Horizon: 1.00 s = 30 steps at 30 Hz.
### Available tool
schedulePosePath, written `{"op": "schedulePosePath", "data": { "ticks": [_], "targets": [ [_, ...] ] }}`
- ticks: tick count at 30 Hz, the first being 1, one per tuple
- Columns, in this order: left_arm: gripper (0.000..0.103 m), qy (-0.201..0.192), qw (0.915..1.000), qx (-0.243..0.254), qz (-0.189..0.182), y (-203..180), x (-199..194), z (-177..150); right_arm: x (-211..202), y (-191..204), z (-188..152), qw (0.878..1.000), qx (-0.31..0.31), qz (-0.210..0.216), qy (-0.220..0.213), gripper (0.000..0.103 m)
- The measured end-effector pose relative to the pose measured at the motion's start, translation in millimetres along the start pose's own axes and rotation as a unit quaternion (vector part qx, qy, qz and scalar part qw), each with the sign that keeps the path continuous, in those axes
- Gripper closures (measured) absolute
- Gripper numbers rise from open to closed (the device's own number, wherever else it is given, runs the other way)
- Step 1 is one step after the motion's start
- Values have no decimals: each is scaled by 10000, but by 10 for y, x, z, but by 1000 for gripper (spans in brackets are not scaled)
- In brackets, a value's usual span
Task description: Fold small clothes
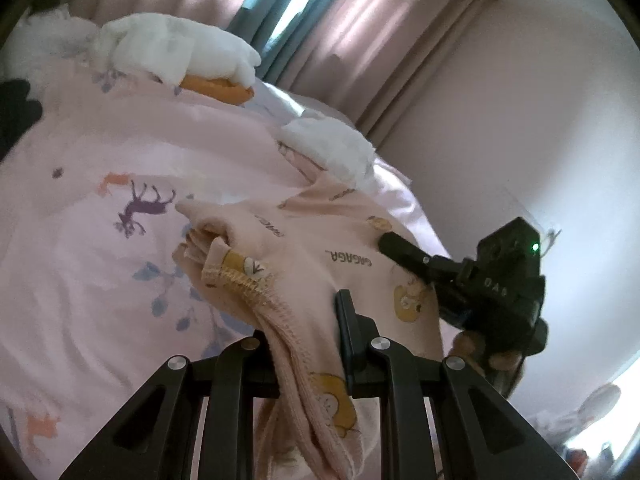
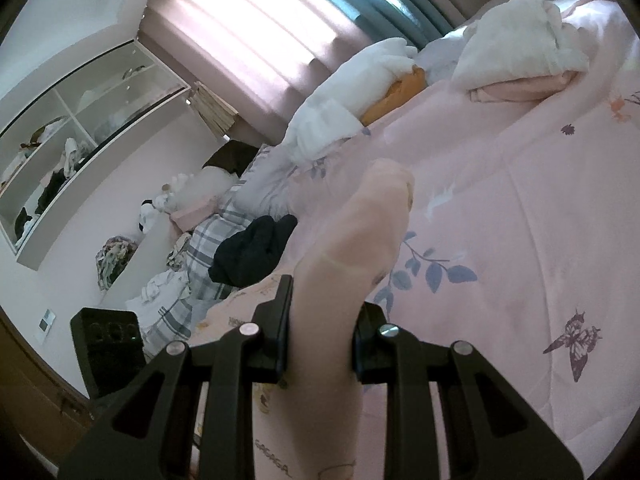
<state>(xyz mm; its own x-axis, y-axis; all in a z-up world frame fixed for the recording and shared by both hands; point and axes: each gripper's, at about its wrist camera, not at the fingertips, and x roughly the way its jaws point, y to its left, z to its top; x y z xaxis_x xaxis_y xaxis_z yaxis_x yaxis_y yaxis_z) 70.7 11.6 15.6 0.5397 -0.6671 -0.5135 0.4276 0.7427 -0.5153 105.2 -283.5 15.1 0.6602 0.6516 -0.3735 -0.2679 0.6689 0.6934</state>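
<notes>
A small pink garment [image 1: 320,248] printed with yellow bears and "GAGAGA" hangs lifted over the bed. My left gripper [image 1: 304,332] is shut on a bunched, stitched edge of it, and the cloth drapes over the left finger and hides it. In the same view my right gripper [image 1: 400,252] reaches in from the right and pinches the garment's far side, with a hand under its body. In the right wrist view my right gripper [image 2: 324,312] is shut on a fold of the pink garment [image 2: 360,236], which stands up between the fingers.
The pink bedspread [image 1: 100,240] with deer, leaf and butterfly prints lies under everything. Folded white piles [image 1: 172,48] [image 1: 332,144] and an orange item [image 1: 220,88] sit at the far side near the curtains [image 1: 360,40]. A dark garment [image 2: 252,252] and a white shelf [image 2: 80,140] are to the left.
</notes>
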Motion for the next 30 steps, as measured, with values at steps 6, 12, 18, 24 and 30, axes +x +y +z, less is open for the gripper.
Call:
{"op": "schedulePosePath", "data": {
  "ticks": [6,12,18,24,30],
  "targets": [
    [85,27,9999,95,81,21,9,7,11,3,18,10000,-42,-52,43,78],
    [85,69,9999,68,32,72,34,33,65,6,51,9998,-133,-121,4,78],
    [67,942,9940,-23,561,170,215,-163,209,-82,-108,9942,-161,-932,505,59],
    [4,1043,9781,-660,1678,477,165,-497,7,-66,-328,9685,-461,-2402,477,9],
    [2,996,9796,-716,1594,405,60,-539,-101,-60,-439,9476,-273,-3048,915,4]
  ]
}}
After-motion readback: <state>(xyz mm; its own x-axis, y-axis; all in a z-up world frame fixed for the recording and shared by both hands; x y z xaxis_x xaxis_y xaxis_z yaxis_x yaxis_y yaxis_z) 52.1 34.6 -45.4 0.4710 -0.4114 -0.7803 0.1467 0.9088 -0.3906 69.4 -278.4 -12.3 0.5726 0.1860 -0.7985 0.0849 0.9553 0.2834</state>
